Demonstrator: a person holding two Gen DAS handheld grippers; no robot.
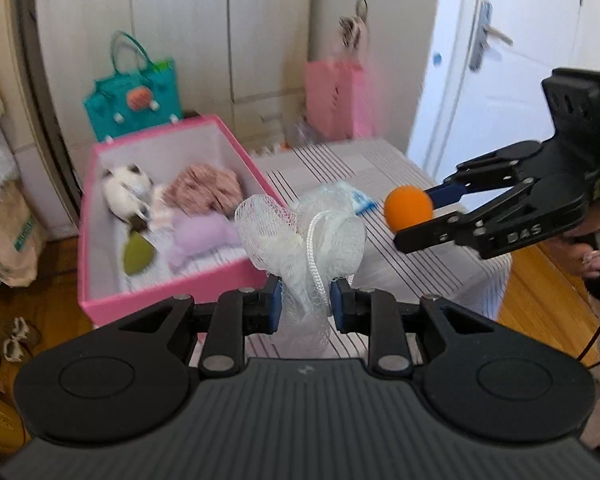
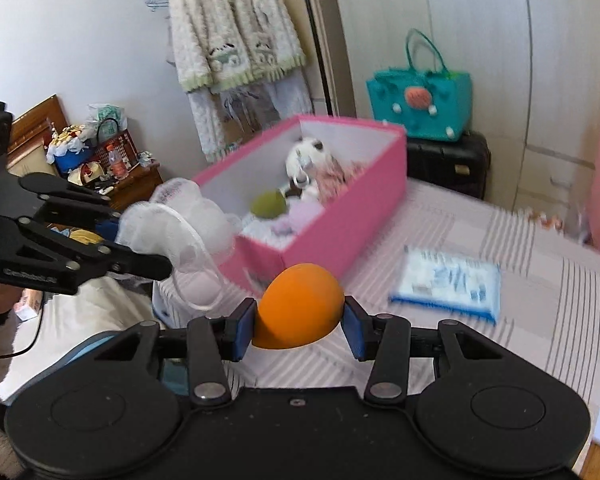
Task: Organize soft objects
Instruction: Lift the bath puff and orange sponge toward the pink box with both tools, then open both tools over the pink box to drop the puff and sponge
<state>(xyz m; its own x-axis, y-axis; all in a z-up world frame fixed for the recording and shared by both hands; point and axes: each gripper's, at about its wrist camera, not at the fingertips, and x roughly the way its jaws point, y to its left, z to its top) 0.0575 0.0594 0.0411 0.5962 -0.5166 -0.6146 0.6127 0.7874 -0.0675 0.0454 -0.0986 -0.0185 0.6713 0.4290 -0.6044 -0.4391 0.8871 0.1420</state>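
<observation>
1. The pink box [image 1: 172, 292], centre left in the left wrist view, holds a white plush, pink cloth, a lilac toy and an olive pad.
2. The white mesh pouf [image 1: 300, 236] sits at frame centre, pinched tight in the left gripper [image 1: 304, 300].
3. The orange foam ball [image 2: 300, 308], lower centre in the right wrist view, is clamped by the half-spread right gripper [image 2: 300, 324].
4. A striped bedcover [image 2: 500, 352] lies beneath; pale wardrobes [image 1: 220, 40] stand behind.
</observation>
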